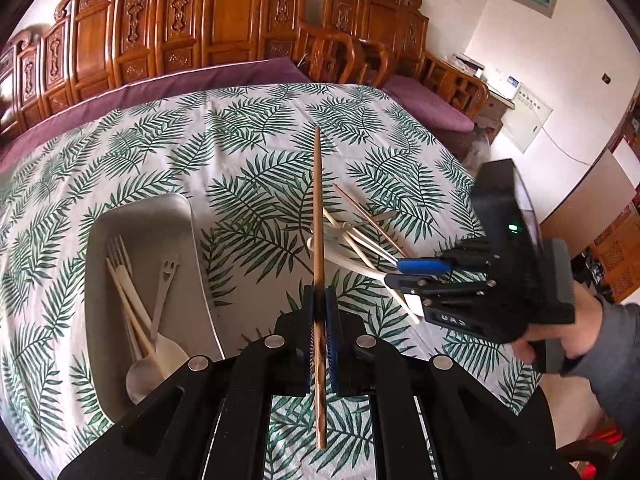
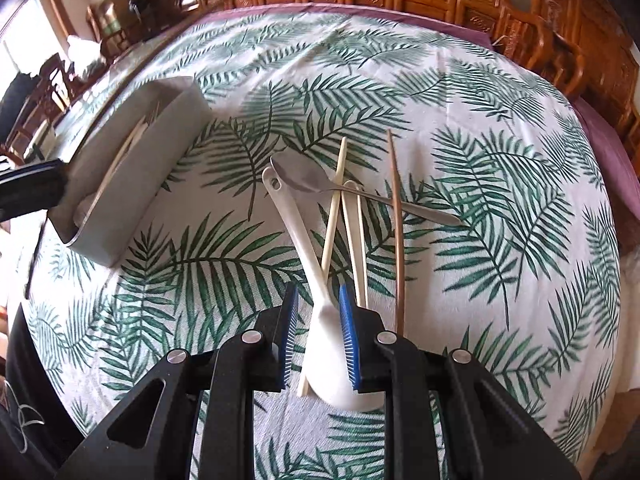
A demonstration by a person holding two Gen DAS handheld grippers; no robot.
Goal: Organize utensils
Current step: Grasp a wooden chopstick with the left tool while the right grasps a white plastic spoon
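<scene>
We hold 1 brown chopstick (image 1: 318, 216) clamped in the left fingers (image 1: 320, 312), above the table (image 1: 248, 136) and just right of the tray (image 1: 188, 216). We should swing it over the tray, align it with the utensils there, then release low. Our right fingers (image 2: 320, 320) stand partly apart astride the white spoon (image 2: 304, 248); whether they press it, we cannot tell.

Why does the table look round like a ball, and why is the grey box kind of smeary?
Left wrist view: the fisheye lens bulges the leafy tablecloth and darkens the corners; the brown chopstick looks sharp. Right wrist view: same bulge; the grey tray and far cloth look slightly motion-smeared, with window glare at the upper left.
</scene>
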